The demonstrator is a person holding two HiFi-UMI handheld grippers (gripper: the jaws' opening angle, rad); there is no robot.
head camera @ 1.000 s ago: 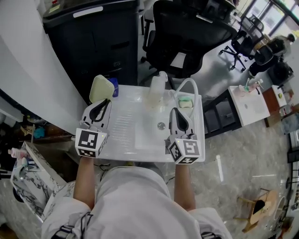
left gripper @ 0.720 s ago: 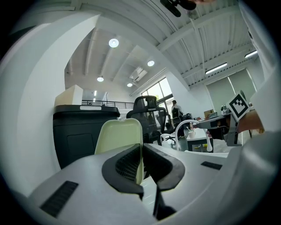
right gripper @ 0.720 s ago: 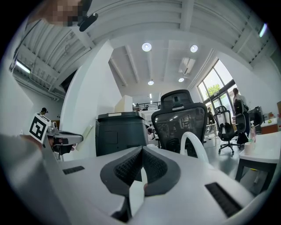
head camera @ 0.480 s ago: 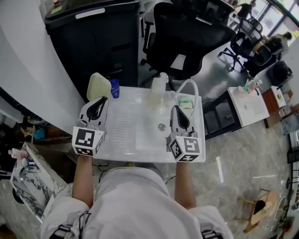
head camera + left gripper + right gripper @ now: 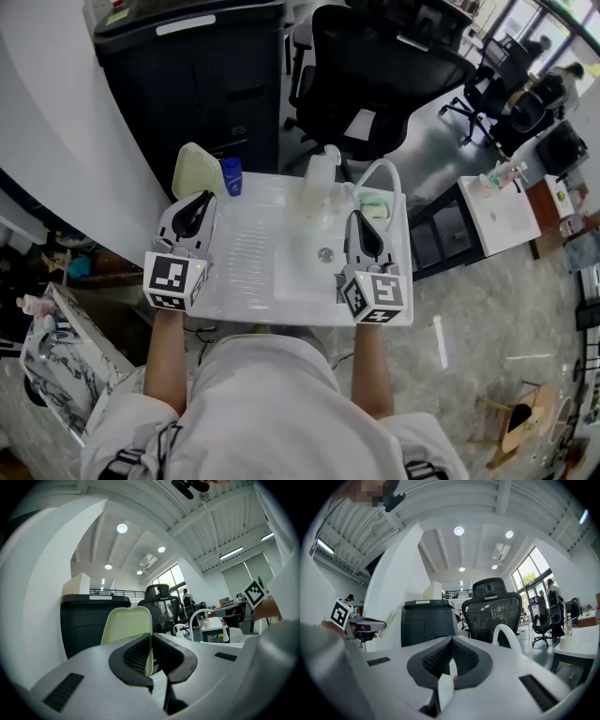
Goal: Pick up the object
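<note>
Left tongs (image 5: 199,208) are clamped on the pale green lid (image 5: 190,171) at the far-left corner of the white desk (image 5: 253,281). In the left gripper view the tongs (image 5: 151,643) are pressed onto the lid's (image 5: 126,627) right edge. The lid stands upright with its face to the camera. Its lower part is hidden behind the jaw bodies, so there's no telling whether its bottom edge touches the desk.

Right tongs (image 5: 364,228) sit over the right side of the desk, just short of a white hoop handle (image 5: 505,627). In the right gripper view the tongs (image 5: 451,651) are pressed together. A thin white sliver shows at the seam; can't tell whether it's something pinched or just the desk showing through.

A blue bottle (image 5: 232,175) is just right of the lid. A clear bottle (image 5: 317,183) stands at mid far edge, washed out against the white top and hard to outline. Something green (image 5: 373,204) sits under the hoop handle, too small to identify.

The desk's near edge is covered by the person's forearms and torso. Beyond the desk are a black cabinet (image 5: 187,84) and a black office chair (image 5: 375,66), both cut off at the top of the head view.
</note>
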